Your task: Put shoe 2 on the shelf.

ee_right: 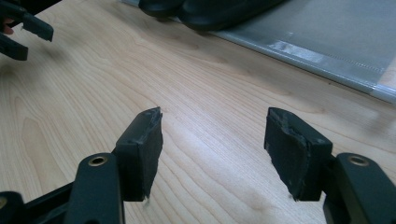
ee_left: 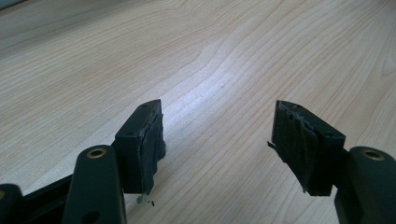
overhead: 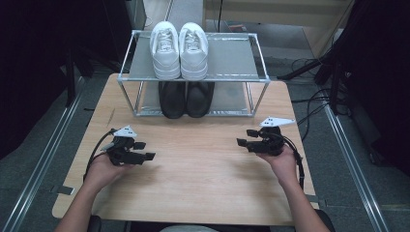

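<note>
A metal two-tier shoe rack [overhead: 261, 79] stands at the table's far side. A pair of white sneakers [overhead: 179, 48] sits on its top shelf, and a pair of black shoes [overhead: 186, 99] on the lower shelf, also seen as black shoes [ee_right: 210, 11] in the right gripper view. My left gripper [overhead: 146, 151] rests low over the wood at the left, open and empty [ee_left: 217, 140]. My right gripper [overhead: 246, 137] is held at the right, open and empty [ee_right: 212, 144], pointing toward the left hand.
The wooden table [overhead: 203, 169] is bare between the two hands. The rack's lower shelf [ee_right: 322, 37] lies just ahead of the right gripper. Dark floor, cables and stands surround the table.
</note>
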Motion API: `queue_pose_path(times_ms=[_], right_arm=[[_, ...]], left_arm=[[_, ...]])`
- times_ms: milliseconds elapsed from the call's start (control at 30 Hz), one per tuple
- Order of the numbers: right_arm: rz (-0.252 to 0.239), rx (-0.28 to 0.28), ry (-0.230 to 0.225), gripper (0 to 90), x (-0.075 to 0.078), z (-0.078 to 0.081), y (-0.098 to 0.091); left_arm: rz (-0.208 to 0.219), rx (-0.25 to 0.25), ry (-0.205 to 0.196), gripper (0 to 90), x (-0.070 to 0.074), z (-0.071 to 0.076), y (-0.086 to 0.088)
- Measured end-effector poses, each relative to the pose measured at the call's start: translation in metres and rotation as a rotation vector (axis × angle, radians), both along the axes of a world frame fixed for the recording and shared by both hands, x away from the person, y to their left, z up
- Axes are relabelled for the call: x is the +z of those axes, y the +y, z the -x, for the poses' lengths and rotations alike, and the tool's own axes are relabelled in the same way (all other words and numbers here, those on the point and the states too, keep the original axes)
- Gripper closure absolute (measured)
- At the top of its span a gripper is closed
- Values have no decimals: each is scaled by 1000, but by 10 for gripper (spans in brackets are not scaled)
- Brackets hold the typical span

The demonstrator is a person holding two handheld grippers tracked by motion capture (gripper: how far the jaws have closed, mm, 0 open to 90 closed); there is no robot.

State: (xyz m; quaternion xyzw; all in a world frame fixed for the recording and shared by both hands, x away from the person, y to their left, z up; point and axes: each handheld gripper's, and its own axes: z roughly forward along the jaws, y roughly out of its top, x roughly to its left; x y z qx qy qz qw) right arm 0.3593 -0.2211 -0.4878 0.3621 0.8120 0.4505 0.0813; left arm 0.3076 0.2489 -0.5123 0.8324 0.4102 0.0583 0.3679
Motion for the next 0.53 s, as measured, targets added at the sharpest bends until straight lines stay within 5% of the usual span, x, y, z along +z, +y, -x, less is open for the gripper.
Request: queue_pose_path(times_ms=[533], right_arm=[[68, 33, 10, 320, -8, 1, 13]], left_arm=[[-5, -19, 32, 299, -5, -1, -6]])
